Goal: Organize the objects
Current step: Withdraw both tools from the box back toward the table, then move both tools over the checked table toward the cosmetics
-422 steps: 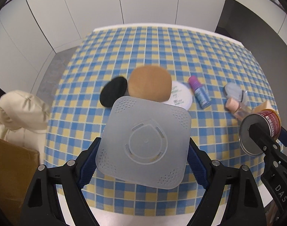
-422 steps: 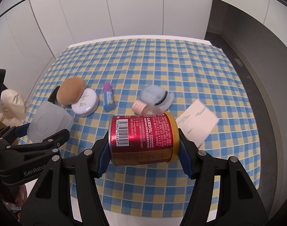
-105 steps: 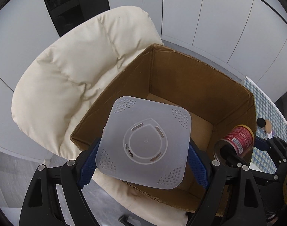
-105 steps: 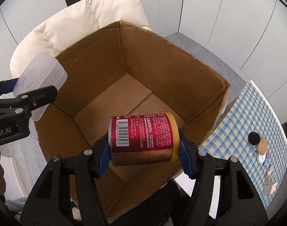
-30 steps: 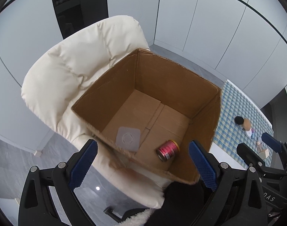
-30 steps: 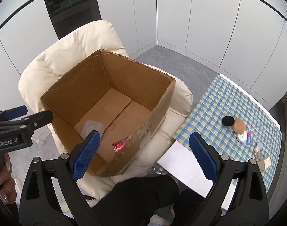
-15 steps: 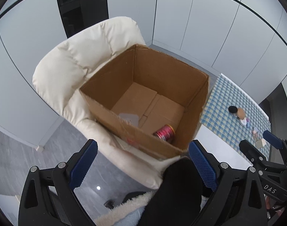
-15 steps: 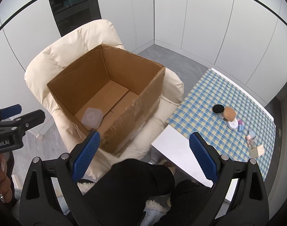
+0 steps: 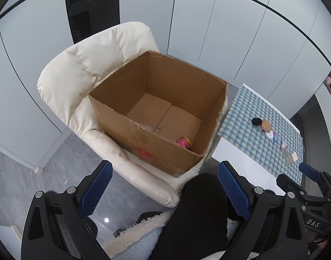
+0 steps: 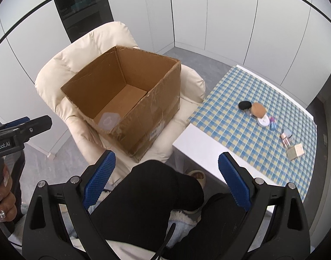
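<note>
An open cardboard box (image 9: 143, 138) (image 10: 156, 108) rests on a cream armchair (image 9: 83, 71) (image 10: 83, 56). Inside lie a red can (image 9: 184, 143), on its side by the near wall, and a translucent square lid (image 10: 108, 119), flat on the floor of the box. My left gripper (image 9: 164, 186) and my right gripper (image 10: 166, 178) both stand wide open and empty, well back from the box, above the person's black-clad knee (image 10: 156, 192). Small cosmetics remain on the checked tablecloth (image 10: 241, 121): a black puff (image 10: 244, 105), a tan puff (image 10: 258, 109), a white compact (image 10: 263, 121), small bottles, a beige card (image 10: 295, 150).
White panelled walls surround the space, with a dark glass panel (image 10: 83, 10) behind the chair. A grey floor lies to the left. The table's white edge (image 10: 200, 143) sits to the right of the chair. A hand (image 10: 2, 197) holds the left gripper's handle in the right wrist view.
Both grippers have let go: the lid and the red can now lie in the box. Over the last second both open grippers pulled back and up, away from the box.
</note>
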A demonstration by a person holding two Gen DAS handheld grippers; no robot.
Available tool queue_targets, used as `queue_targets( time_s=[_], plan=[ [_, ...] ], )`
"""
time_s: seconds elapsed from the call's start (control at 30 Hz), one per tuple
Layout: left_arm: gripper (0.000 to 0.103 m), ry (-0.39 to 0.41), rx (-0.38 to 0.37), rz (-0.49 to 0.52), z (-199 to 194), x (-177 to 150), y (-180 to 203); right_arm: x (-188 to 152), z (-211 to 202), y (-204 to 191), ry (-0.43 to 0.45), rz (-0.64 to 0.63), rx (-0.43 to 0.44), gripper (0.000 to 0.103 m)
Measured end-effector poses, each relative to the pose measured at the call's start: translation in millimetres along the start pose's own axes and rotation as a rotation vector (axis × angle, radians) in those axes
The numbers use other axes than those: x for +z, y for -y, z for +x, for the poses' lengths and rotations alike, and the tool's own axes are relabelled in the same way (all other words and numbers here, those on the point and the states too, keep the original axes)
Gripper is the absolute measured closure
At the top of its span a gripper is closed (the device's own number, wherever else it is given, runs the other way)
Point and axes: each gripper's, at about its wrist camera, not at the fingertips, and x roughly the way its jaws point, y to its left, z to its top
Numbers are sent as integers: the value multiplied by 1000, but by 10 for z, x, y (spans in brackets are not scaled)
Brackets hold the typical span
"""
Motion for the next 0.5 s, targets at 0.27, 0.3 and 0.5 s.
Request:
queue_targets(
  time_s=[0.27, 0.3, 0.5],
  plan=[
    [5, 7, 16, 35, -74, -249, 71, -171, -98, -25, 2, 14, 7, 6],
    [5, 2, 18, 42, -65, -292, 75, -194, -106, -40, 3, 9, 2, 6],
    [5, -22, 16, 41, -18, -445, 94, -397, -136, -87, -2, 25, 31, 6]
  ],
)
